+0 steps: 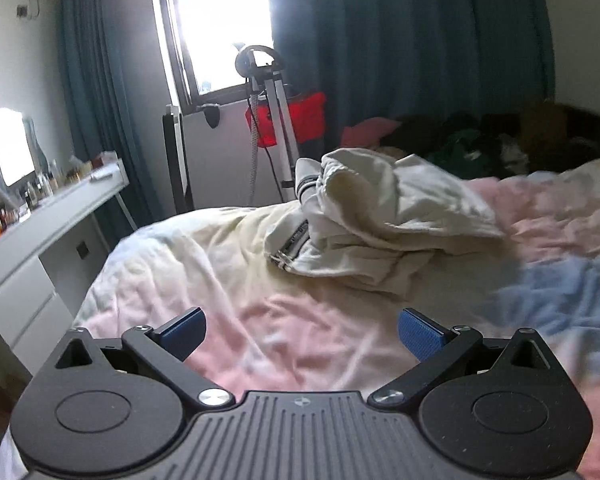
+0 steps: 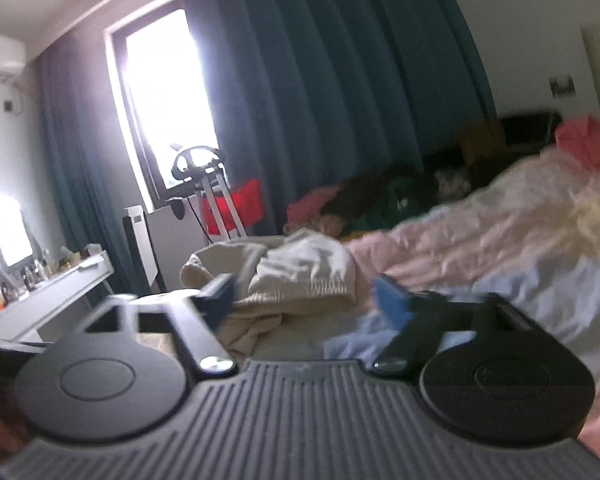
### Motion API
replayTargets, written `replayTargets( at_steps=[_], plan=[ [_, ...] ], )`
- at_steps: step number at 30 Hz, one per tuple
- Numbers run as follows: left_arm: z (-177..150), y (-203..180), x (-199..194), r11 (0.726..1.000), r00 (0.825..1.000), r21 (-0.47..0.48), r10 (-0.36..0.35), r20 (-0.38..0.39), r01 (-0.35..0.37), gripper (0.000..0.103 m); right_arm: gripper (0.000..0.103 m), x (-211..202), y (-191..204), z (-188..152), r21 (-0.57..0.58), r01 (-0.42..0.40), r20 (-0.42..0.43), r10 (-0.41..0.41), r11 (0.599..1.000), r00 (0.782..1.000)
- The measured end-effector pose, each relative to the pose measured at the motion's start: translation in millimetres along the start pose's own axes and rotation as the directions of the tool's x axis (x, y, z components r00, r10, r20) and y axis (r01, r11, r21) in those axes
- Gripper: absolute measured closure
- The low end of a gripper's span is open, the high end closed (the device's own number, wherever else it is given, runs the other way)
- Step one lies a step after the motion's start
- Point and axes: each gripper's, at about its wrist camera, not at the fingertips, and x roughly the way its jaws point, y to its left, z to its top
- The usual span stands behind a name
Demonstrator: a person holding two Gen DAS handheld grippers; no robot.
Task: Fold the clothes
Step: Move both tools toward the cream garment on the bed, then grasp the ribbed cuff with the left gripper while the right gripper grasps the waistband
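Note:
A cream-white zip jacket (image 1: 364, 224) lies crumpled on the bed, its zipper (image 1: 294, 244) facing left. My left gripper (image 1: 302, 334) hovers open above the pastel bedsheet (image 1: 284, 340), short of the jacket, with nothing between its blue pads (image 1: 420, 334). In the right wrist view the same jacket (image 2: 300, 276) sits just beyond my right gripper (image 2: 306, 300), which is open and blurred; its ribbed hem lies between the two blue pads (image 2: 394, 300) but is not clamped.
A pile of dark, green and pink clothes (image 1: 480, 140) lies at the far side of the bed. A white dresser (image 1: 48, 220) with bottles stands on the left. A garment steamer stand (image 1: 272, 120) and teal curtains (image 1: 412, 40) are behind the bed.

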Motion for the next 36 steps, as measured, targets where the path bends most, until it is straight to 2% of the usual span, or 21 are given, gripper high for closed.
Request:
replayTargets(
  at_steps=[1, 3, 4, 8, 10, 13, 16, 17, 18, 19, 20, 21, 22, 23, 26, 31, 32, 36],
  plan=[
    [0.8, -4.9, 19.3, 1.0, 1.0, 0.012, 0.028, 0.001, -0.028, 0.0, 0.054, 6.0, -0.4, -3.8, 0.027, -0.001, -0.021, 0.001, 1.0, 1.0],
    [4.3, -11.9, 56.1, 0.997, 0.997, 0.014, 0.077, 0.008, -0.077, 0.002, 0.074, 18.4, -1.8, -12.6, 0.074, -0.007, -0.063, 0.012, 0.997, 0.998],
    [7.3, -13.9, 73.0, 0.995, 0.995, 0.002, 0.095, 0.015, -0.095, 0.004, 0.076, 23.8, -2.7, -18.0, 0.08, -0.006, -0.074, 0.011, 0.997, 0.997],
    [29.8, -11.7, 116.4, 0.987, 0.992, -0.143, 0.082, 0.097, -0.068, 0.006, 0.076, 44.6, -12.6, -39.3, 0.097, 0.014, -0.08, -0.006, 0.995, 0.997],
    [40.9, -10.7, 137.8, 0.977, 0.987, -0.209, 0.08, 0.137, -0.05, 0.006, 0.076, 62.5, -22.8, -50.6, 0.132, 0.034, -0.115, -0.018, 0.991, 0.993],
    [53.1, -10.3, 165.2, 0.979, 0.986, -0.199, 0.075, 0.151, -0.044, 0.009, 0.076, 96.5, -39.6, -70.1, 0.195, 0.061, -0.188, -0.024, 0.979, 0.982],
    [65.3, -10.0, 192.5, 0.981, 0.984, -0.188, 0.071, 0.166, -0.039, 0.025, 0.076, 120.8, -47.5, -83.7, 0.226, 0.055, -0.224, -0.003, 0.973, 0.975],
    [69.3, -9.8, 201.6, 0.982, 0.983, -0.185, 0.069, 0.171, -0.037, 0.04, 0.076, 125.3, -47.3, -85.8, 0.226, 0.044, -0.223, 0.008, 0.973, 0.975],
    [73.4, -9.7, 210.7, 0.983, 0.982, -0.181, 0.068, 0.176, -0.035, 0.046, 0.075, 129.7, -47.1, -88.0, 0.226, 0.032, -0.221, 0.019, 0.974, 0.975],
    [77.6, -9.3, 218.9, 0.983, 0.981, -0.181, 0.064, 0.181, -0.03, 0.047, 0.075, 134.2, -46.8, -90.1, 0.226, 0.021, -0.22, 0.03, 0.974, 0.975],
    [82.8, -7.3, 220.8, 0.98, 0.98, -0.2, 0.044, 0.192, -0.005, 0.055, 0.075, 138.7, -46.6, -92.3, 0.226, 0.01, -0.219, 0.041, 0.974, 0.975],
    [87.6, -5.4, 220.0, 0.976, 0.981, -0.218, 0.019, 0.195, 0.024, 0.067, 0.075, 143.2, -46.3, -94.5, 0.226, -0.001, -0.218, 0.052, 0.974, 0.975],
    [90.7, -6.6, 211.1, 0.976, 0.98, -0.215, 0.005, 0.199, 0.039, 0.076, 0.075, 147.6, -46.1, -96.6, 0.226, -0.013, -0.217, 0.063, 0.974, 0.974],
    [93.7, -7.8, 202.1, 0.976, 0.979, -0.213, -0.009, 0.203, 0.053, 0.091, 0.075, 152.1, -45.8, -98.8, 0.226, -0.024, -0.215, 0.074, 0.974, 0.974],
    [102.9, -11.5, 175.3, 0.974, 0.975, -0.206, -0.051, 0.216, 0.097, 0.093, 0.074, 161.9, -52.0, -92.0, 0.213, -0.064, -0.173, 0.103, 0.975, 0.98],
    [118.2, -17.6, 130.7, 0.967, 0.964, -0.193, -0.121, 0.236, 0.169, 0.093, 0.073, 172.9, -51.4, -65.9, 0.074, -0.013, -0.025, 0.015, 0.997, 1.0],
    [119.7, -18.0, 121.2, 0.965, 0.961, -0.191, -0.134, 0.242, 0.182, 0.093, 0.073, 169.1, -53.2, -66.1, 0.056, -0.003, -0.019, 0.004, 0.998, 1.0],
    [77.4, 5.6, 63.9, 0.958, 0.941, -0.201, -0.137, 0.308, 0.205, 0.094, 0.073, 150.5, -54.4, -63.8, 0.071, -0.006, -0.08, 0.012, 0.997, 0.997]
  ],
)
